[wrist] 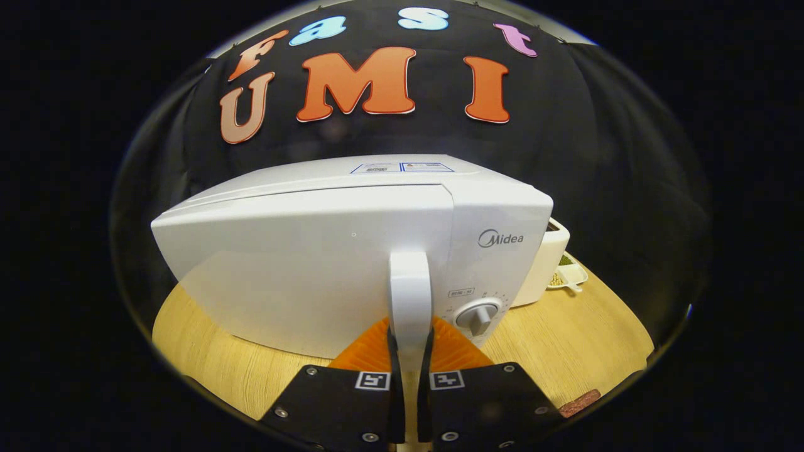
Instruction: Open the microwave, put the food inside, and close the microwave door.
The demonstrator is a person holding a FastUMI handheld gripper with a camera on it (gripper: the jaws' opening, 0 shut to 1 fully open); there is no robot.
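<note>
The microwave (326, 251) sits on the wooden counter (565, 351), filling most of what lies ahead of the claw (409, 351). Its door (301, 263) looks shut or very nearly so; the seam beside the control panel (496, 251) runs clean from top to bottom, though I can't say for sure that the latch is home. Behind the microwave's right side stands a white container (549, 263), and just beside that a small dish of food (568, 273), well beyond the claw and still out on the counter. From that I'd judge the opening step is the one in hand, with the food not yet moved.

The claw is nearly closed, its two orange fingers (367, 351) pressed against either side of the upright white door handle (409, 295), gripping it low down. The dial (478, 317) sits just right of the handle, close to the right finger.

To do this well, I'd say the pull should follow the door's arc rather than come straight back, since the hinge seems to be on the far left. A straight tug might drag the whole microwave across the counter. Keeping the grip firm but square on the handle would stop it slipping out of the fingers, and the right finger should stay off the dial.
</note>
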